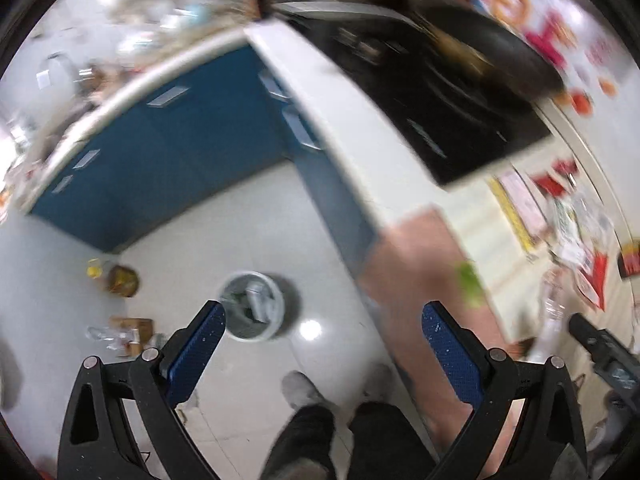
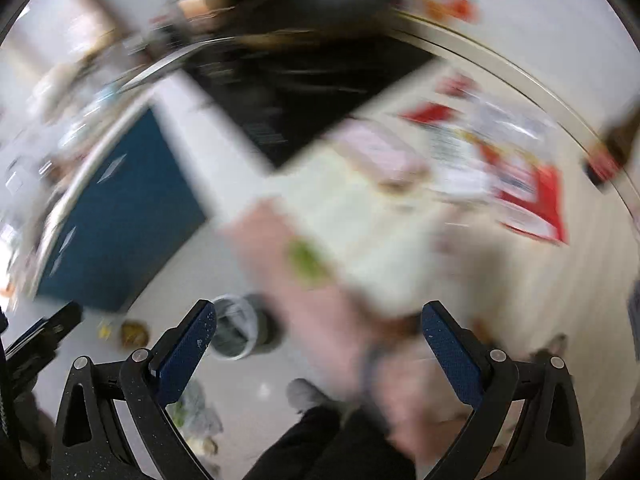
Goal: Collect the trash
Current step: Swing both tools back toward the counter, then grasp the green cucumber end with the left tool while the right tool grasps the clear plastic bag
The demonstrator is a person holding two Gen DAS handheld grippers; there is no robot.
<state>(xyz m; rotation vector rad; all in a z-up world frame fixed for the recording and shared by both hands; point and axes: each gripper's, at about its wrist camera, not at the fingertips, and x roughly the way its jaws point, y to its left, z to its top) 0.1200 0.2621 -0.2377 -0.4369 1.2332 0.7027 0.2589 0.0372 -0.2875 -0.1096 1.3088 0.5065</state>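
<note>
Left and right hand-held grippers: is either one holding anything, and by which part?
Nothing is held. The left hand-held gripper and the right hand-held gripper both stand wide open, with nothing between their fingers.

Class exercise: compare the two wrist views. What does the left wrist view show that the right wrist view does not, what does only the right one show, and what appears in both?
Only the left wrist view shows the cardboard scraps and clear plastic litter on the floor, and the right gripper at its edge.

Only the right wrist view shows a crumpled grey and green heap on the floor, and the left gripper at its edge.

Both show the trash bin, blue cabinets, black cooktop, pink board and red packaging. Both grippers are open and empty.
</note>
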